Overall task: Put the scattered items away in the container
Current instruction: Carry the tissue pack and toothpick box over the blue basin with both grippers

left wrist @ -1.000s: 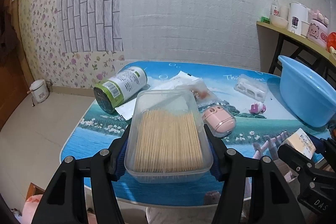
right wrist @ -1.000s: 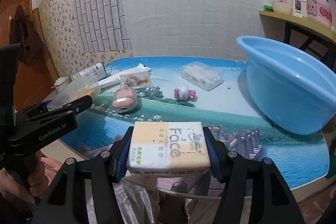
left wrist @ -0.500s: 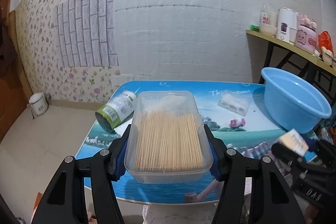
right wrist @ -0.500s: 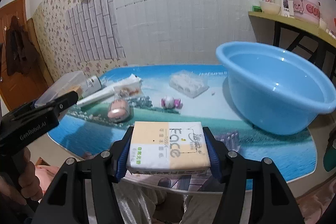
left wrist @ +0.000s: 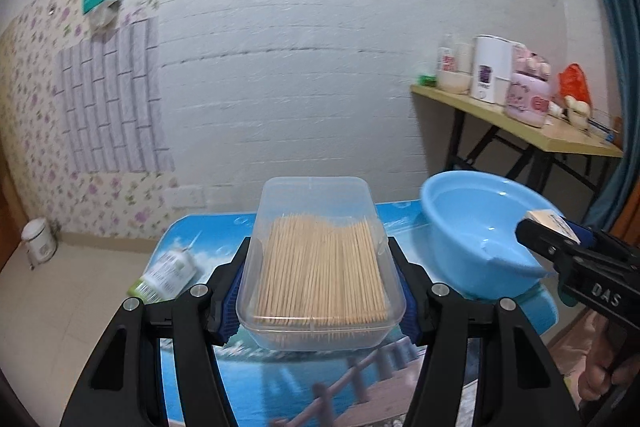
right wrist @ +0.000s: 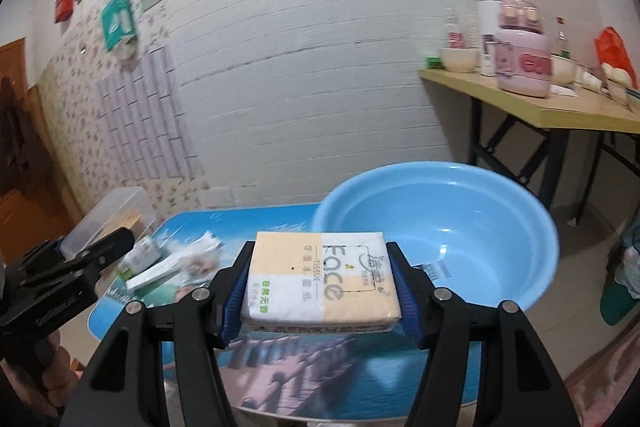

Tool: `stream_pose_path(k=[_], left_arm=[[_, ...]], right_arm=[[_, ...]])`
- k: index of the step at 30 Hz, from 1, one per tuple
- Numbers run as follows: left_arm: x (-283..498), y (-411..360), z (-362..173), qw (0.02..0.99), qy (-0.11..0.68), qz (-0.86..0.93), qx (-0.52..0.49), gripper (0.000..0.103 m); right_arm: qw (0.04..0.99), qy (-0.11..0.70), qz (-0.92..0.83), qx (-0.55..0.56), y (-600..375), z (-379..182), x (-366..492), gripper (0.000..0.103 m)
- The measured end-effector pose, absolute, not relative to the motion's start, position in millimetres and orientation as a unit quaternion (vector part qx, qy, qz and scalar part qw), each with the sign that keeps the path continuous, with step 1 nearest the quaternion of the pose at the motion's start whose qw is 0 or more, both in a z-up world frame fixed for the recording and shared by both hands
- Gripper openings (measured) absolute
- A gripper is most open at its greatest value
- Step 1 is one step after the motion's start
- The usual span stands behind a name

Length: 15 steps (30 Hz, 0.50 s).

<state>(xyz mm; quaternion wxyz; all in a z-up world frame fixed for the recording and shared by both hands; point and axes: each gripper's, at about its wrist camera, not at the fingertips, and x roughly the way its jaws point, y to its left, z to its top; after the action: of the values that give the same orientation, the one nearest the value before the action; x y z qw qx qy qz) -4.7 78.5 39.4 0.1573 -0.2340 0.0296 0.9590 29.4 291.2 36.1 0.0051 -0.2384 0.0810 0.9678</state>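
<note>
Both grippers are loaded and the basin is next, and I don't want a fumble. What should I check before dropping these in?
1. Left gripper grip on toothpick box: ok, pads clamp both long sides, box level.
2. Right gripper grip on tissue pack: ok, held on both sides.
3. Basin has room: ok, nothing seen inside.
4. Tissue pack over basin: not ok, only its far right corner overlaps the rim in the right view.
5. Toothpick box over basin: not ok, basin sits to its right.
6. Toothpick box lid shut: cannot tell.
</note>
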Motion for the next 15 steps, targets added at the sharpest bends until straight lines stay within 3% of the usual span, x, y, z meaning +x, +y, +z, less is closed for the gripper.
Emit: stream_pose_path(k=[15], left_arm=[[-29,165,65,0.240,0.035,0.942,-0.233,0.059]], right_arm=[[0.073,0.074,0.962,-0.252,363,48,20,0.063]])
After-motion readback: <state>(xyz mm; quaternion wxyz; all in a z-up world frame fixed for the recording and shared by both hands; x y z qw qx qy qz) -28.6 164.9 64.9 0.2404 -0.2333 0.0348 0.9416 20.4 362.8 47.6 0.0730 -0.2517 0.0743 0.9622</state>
